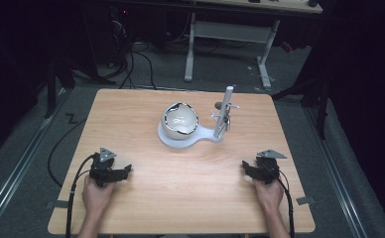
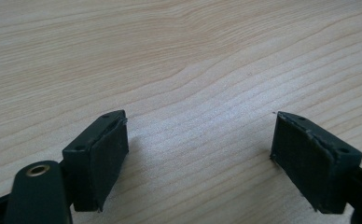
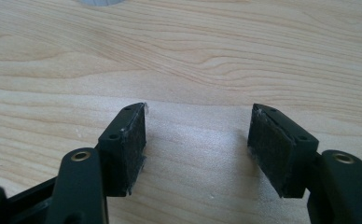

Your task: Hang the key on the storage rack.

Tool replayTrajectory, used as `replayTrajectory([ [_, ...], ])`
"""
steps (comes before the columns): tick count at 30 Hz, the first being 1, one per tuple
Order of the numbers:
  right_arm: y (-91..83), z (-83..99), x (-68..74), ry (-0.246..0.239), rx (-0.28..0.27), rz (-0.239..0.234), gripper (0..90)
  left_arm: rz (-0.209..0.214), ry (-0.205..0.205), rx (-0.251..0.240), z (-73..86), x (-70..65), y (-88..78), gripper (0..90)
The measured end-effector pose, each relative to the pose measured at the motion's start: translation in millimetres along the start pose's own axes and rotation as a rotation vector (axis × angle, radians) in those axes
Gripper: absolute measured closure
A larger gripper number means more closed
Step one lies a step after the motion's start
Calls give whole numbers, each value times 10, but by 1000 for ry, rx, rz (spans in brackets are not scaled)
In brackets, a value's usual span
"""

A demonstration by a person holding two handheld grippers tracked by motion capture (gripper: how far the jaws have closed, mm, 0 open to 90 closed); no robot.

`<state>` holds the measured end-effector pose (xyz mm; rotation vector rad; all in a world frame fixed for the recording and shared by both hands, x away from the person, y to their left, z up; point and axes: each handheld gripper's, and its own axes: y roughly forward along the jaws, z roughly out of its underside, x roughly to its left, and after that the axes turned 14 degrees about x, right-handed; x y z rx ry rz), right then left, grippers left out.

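Resting on the wooden surface (image 1: 180, 198), both units sit near its front edge: left hand-held gripper (image 1: 124, 171) at 8 o'clock, right hand-held gripper (image 1: 245, 167) at 4 o'clock, well apart. Each is held by a hand, left hand (image 1: 97, 194) and right hand (image 1: 268, 192), with cable trailing back off the edge. Left gripper view: jaws spread wide, nothing between them, bare wood grain under the left hand-held gripper (image 2: 200, 151). Right gripper view: same for the right hand-held gripper (image 3: 198, 142), wide open, empty. A white fixture base (image 1: 200, 138) sits past centre toward 12 o'clock, carrying a pale rounded shell (image 1: 179, 120) with a jagged open top; a white upright post (image 1: 224, 111) stands at its 3 o'clock end.
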<state>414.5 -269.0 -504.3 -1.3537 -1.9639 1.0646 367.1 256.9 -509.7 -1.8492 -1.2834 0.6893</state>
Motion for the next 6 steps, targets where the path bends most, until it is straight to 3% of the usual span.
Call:
replayTrajectory([
  [6, 0, 1, 8, 2, 0, 6, 368, 0, 0, 1, 1, 0, -2, 191],
])
